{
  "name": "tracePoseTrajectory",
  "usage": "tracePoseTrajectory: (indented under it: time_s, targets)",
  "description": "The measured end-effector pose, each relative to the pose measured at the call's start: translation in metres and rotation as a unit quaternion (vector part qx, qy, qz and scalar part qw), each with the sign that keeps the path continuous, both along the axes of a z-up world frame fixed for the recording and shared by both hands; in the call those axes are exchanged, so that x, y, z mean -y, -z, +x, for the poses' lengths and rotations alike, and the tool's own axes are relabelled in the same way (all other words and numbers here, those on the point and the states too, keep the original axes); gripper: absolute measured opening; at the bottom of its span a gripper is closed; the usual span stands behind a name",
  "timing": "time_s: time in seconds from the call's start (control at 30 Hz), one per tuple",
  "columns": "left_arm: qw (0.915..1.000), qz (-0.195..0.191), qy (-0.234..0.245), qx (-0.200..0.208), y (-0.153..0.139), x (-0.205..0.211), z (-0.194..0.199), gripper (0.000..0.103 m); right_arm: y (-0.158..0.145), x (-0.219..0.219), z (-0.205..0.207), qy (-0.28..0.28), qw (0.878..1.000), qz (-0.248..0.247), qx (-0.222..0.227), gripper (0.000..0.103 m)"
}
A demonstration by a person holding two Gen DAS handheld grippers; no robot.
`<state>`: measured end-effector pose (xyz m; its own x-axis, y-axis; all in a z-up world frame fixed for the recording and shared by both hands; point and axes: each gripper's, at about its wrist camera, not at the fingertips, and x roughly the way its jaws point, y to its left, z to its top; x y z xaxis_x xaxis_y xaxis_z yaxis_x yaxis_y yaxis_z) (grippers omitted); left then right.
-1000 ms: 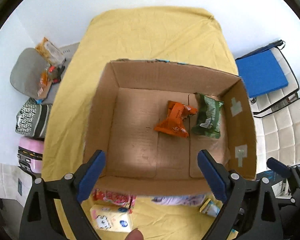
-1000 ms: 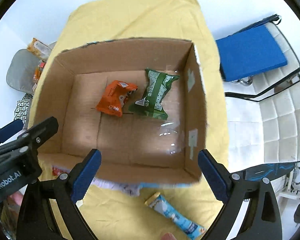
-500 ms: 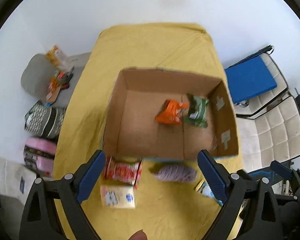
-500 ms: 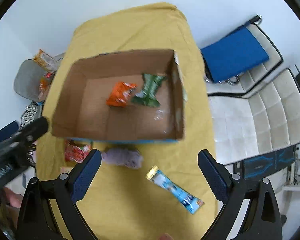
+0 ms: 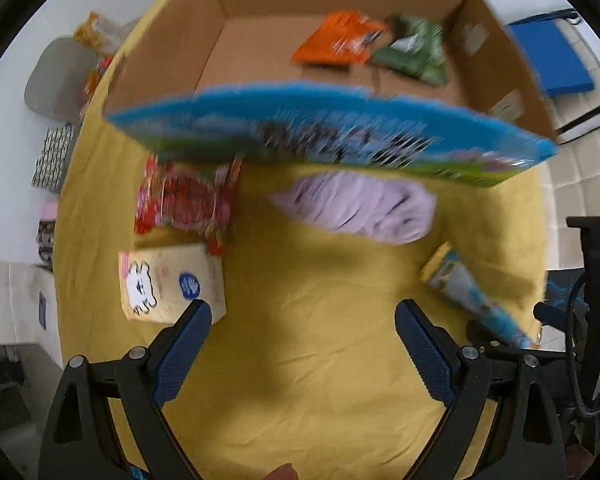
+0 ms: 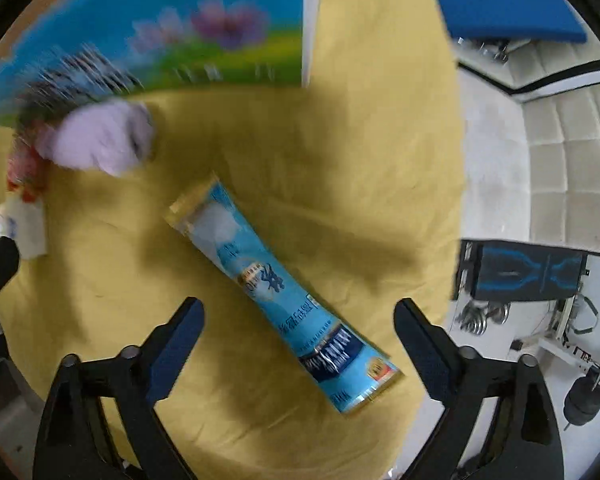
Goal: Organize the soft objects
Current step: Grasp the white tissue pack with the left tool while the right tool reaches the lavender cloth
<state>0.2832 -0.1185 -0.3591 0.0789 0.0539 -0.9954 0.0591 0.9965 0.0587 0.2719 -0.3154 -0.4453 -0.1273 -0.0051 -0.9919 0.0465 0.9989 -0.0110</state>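
Note:
A cardboard box [image 5: 496, 64] with a blue printed front wall [image 6: 172, 40] stands on the yellow cloth and holds an orange packet [image 5: 336, 38] and a green packet [image 5: 414, 50]. In front of it lie a lilac soft bundle [image 5: 360, 208], also in the right wrist view [image 6: 100, 142], a red packet [image 5: 184, 200], a yellow tissue pack [image 5: 168, 284] and a long blue packet [image 6: 284, 292], also in the left wrist view [image 5: 472, 300]. My left gripper [image 5: 302, 340] is open and empty above bare cloth. My right gripper [image 6: 296, 340] is open, low over the blue packet.
The yellow cloth [image 5: 300, 380] covers the table. White chairs [image 6: 560, 120] with a blue pad [image 6: 504, 0] stand to the right. Bags and a grey cushion [image 5: 56, 76] lie on the floor to the left. The table's right edge [image 6: 456, 200] is close.
Both grippers have dropped down and pulled back from over the box toward the cloth in front of it. The loose items now look much larger and closer.

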Motion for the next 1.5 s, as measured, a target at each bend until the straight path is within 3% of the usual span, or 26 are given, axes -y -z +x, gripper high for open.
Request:
tracePoseTrajectory:
  time_s: [0.07,0.13,0.2,0.27,0.33,0.43,0.5,0.57,0.67,0.73,0.83,0.93,1.0,1.07,1.17,1.2,1.23,1.33,1.43,1.5]
  targets:
    - [0.9997,0.001,-0.017,-0.017,0.010,-0.012,0.000,0.094,0.015,-0.001,-0.003,0.004,1.000,-0.007,-0.022,0.070]
    - [0.9988,-0.003,-0.041,-0.028,0.015,-0.032,0.000,0.094,0.016,-0.006,-0.005,0.002,0.999,-0.028,-0.022,0.070]
    - [0.9969,0.000,-0.073,-0.030,0.015,-0.057,0.000,0.094,0.002,-0.011,-0.006,0.004,1.000,-0.026,0.012,0.071]
    - [0.9927,-0.013,-0.112,-0.042,0.016,-0.083,0.001,0.094,-0.007,-0.015,-0.003,0.021,0.999,0.018,0.028,0.075]
    - [0.9810,-0.056,-0.177,-0.056,0.019,-0.117,0.000,0.094,-0.016,-0.021,0.003,0.040,0.996,0.065,0.048,0.077]
    - [0.9483,-0.127,-0.278,-0.087,0.033,-0.163,-0.006,0.094,-0.019,-0.035,0.016,0.041,0.993,0.090,0.063,0.077]
    - [0.9203,-0.168,-0.338,-0.103,0.044,-0.188,-0.010,0.094,-0.017,-0.045,0.025,0.040,0.992,0.104,0.065,0.077]
    - [0.8955,-0.201,-0.381,-0.110,0.054,-0.204,-0.011,0.094,-0.018,-0.056,0.031,0.038,0.991,0.107,0.071,0.077]
    - [0.8674,-0.231,-0.425,-0.117,0.064,-0.216,-0.007,0.094,-0.024,-0.072,0.038,0.033,0.991,0.107,0.079,0.077]
    - [0.8540,-0.246,-0.443,-0.119,0.069,-0.219,-0.004,0.094,-0.026,-0.072,0.045,0.027,0.991,0.105,0.084,0.077]
    - [0.8449,-0.234,-0.462,-0.134,0.082,-0.223,0.001,0.094,-0.027,-0.078,0.047,0.022,0.991,0.098,0.088,0.077]
    - [0.8491,-0.211,-0.462,-0.145,0.090,-0.221,0.001,0.094,-0.023,-0.079,0.052,0.028,0.991,0.097,0.090,0.077]
    - [0.8593,-0.198,-0.452,-0.134,0.088,-0.220,0.002,0.092,-0.019,-0.078,0.058,0.035,0.990,0.099,0.092,0.077]
    - [0.8759,-0.187,-0.427,-0.124,0.082,-0.215,0.007,0.085,-0.013,-0.080,0.063,0.042,0.990,0.102,0.091,0.077]
    - [0.9092,-0.158,-0.367,-0.118,0.072,-0.200,0.011,0.075,0.000,-0.090,0.068,0.056,0.988,0.114,0.085,0.075]
    - [0.9229,-0.143,-0.338,-0.115,0.068,-0.195,0.011,0.073,0.002,-0.091,0.068,0.060,0.987,0.120,0.084,0.071]
    - [0.9321,-0.133,-0.318,-0.111,0.065,-0.190,0.011,0.072,0.003,-0.093,0.068,0.061,0.986,0.127,0.084,0.055]
    - [0.9593,-0.098,-0.244,-0.103,0.059,-0.175,0.005,0.070,0.001,-0.099,0.062,0.060,0.987,0.124,0.083,0.021]
    - [0.9793,-0.063,-0.169,-0.092,0.052,-0.150,-0.001,0.068,-0.005,-0.100,0.047,0.072,0.985,0.134,0.078,0.019]
    - [0.9873,-0.043,-0.126,-0.086,0.049,-0.130,0.000,0.068,-0.010,-0.100,0.033,0.083,0.982,0.158,0.066,0.019]
